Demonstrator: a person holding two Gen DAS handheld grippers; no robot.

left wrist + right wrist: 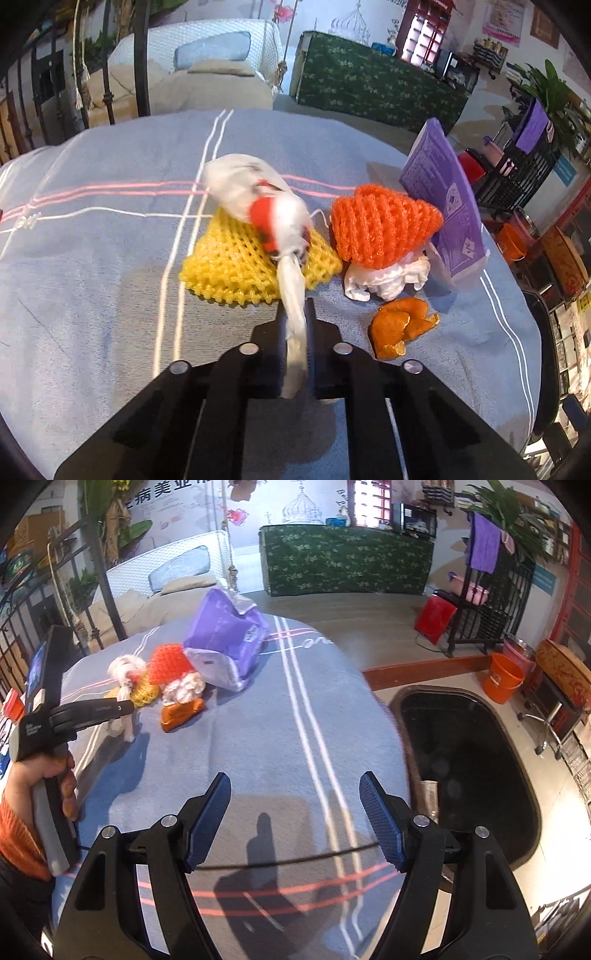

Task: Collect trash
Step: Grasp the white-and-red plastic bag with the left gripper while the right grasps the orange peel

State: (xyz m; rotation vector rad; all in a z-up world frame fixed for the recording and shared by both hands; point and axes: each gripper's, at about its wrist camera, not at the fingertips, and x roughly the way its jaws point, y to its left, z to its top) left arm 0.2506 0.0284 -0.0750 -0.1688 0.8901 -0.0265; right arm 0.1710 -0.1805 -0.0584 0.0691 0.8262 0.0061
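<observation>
Crinkly white plastic bag (258,199) pinched by left gripper (295,332) jaws | right gripper (295,819) jaws wide, empty

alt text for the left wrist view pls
The left gripper is shut on the twisted tail of a white plastic bag lying over a yellow foam net on a blue blanket. To the right: orange foam net, crumpled tissue, orange peel, purple packet.

Right gripper (293,821) open over blue cloth (258,738); trash heap (173,679) near far edge; black bin (476,760) beside right edge.
</observation>
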